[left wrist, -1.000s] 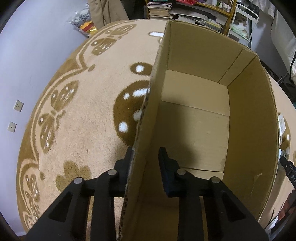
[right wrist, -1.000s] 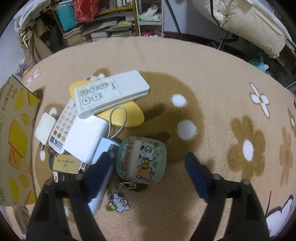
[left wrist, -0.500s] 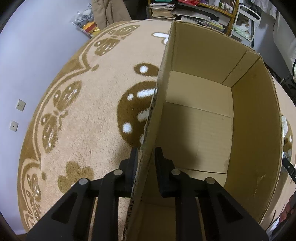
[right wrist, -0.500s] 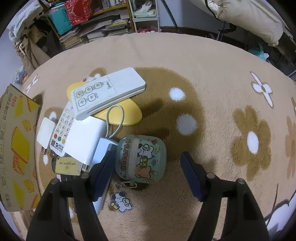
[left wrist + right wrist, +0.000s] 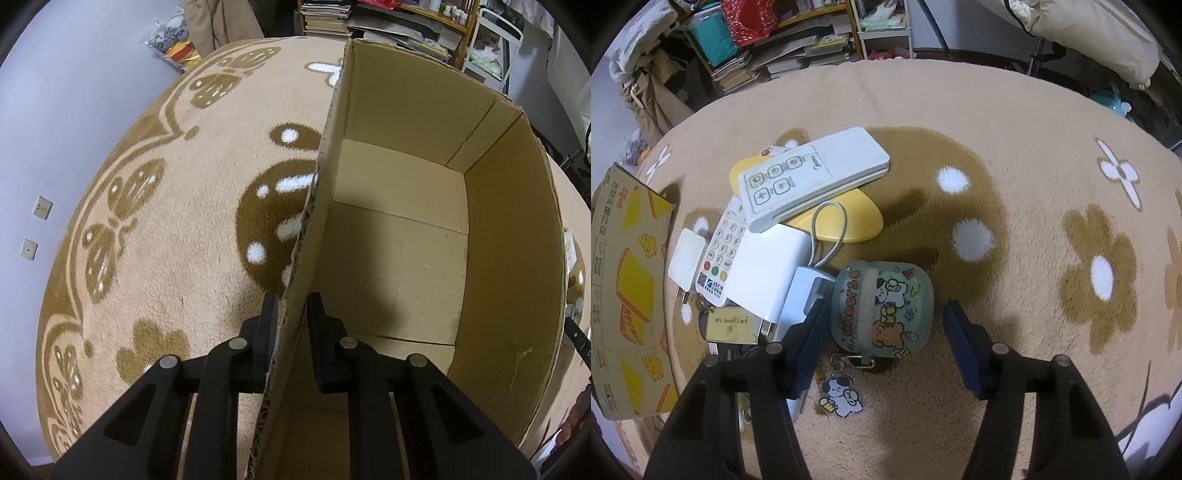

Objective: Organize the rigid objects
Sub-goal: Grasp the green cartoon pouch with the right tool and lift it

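Left gripper [image 5: 291, 314] clamps the box [image 5: 509, 258] wall; right gripper [image 5: 882, 325], closing, straddles the case [image 5: 882, 306], pads apparently not touching; its left pad may snag the charger [image 5: 764, 269].

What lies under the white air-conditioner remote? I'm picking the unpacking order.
The remote rests on a yellow oval piece and a keypad remote; anything beneath those is hidden.

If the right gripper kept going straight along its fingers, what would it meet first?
Most likely the green cartoon case, which lies between the right gripper's closing fingers, not yet pinched. Under it is the rug; the depth is unclear.
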